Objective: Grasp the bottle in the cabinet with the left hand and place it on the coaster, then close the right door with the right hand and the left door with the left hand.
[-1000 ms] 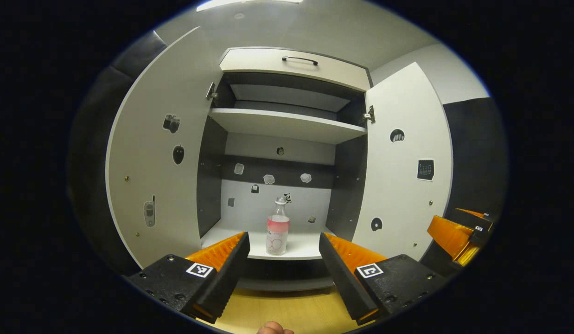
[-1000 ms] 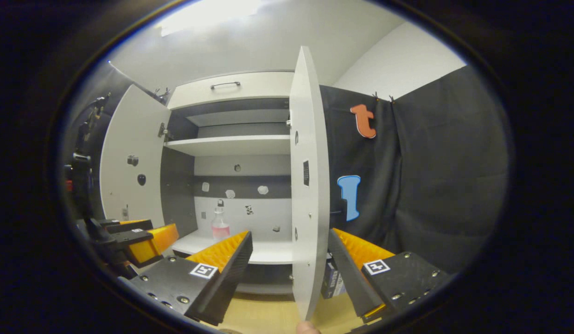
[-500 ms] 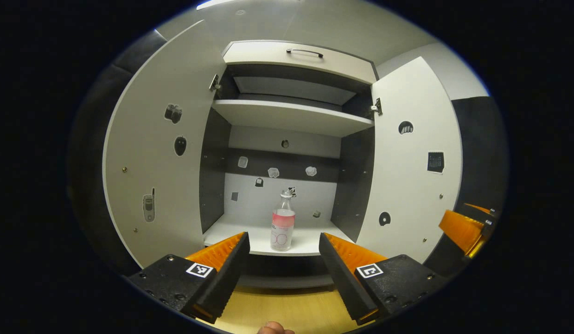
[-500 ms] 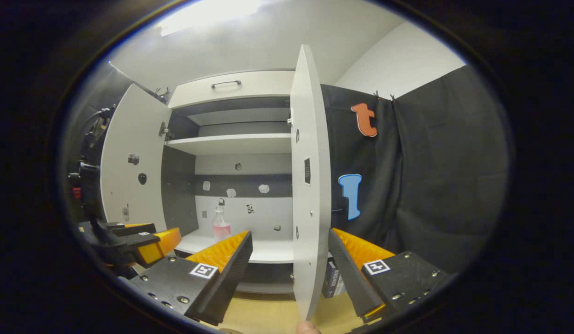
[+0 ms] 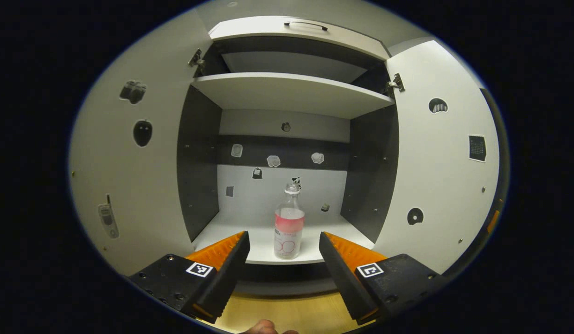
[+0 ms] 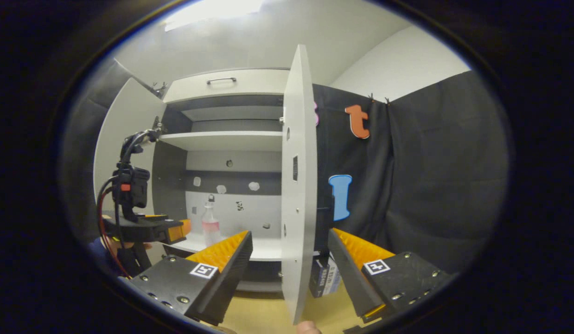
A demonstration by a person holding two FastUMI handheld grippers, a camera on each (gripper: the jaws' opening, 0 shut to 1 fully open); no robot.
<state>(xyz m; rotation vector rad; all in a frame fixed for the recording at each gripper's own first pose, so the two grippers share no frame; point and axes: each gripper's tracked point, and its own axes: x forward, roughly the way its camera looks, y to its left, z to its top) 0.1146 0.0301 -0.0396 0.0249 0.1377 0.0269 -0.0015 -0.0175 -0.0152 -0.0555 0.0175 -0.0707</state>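
Left gripper view: bottle (image 5: 289,225) upright in cabinet (image 5: 287,93).

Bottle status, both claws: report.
Left claw open, lined up short of bottle. Bottle upright on lower shelf. Right claw open, straddling right door's edge. Path clear.

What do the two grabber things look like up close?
Each gripper, left gripper and right gripper, has two long wedge-shaped fingers with ridged, saw-like inner faces. Each finger sits on a black block with screws and a small square black-and-white marker. In the right gripper view, the left gripper carries a black camera mount with looping black and red cables.
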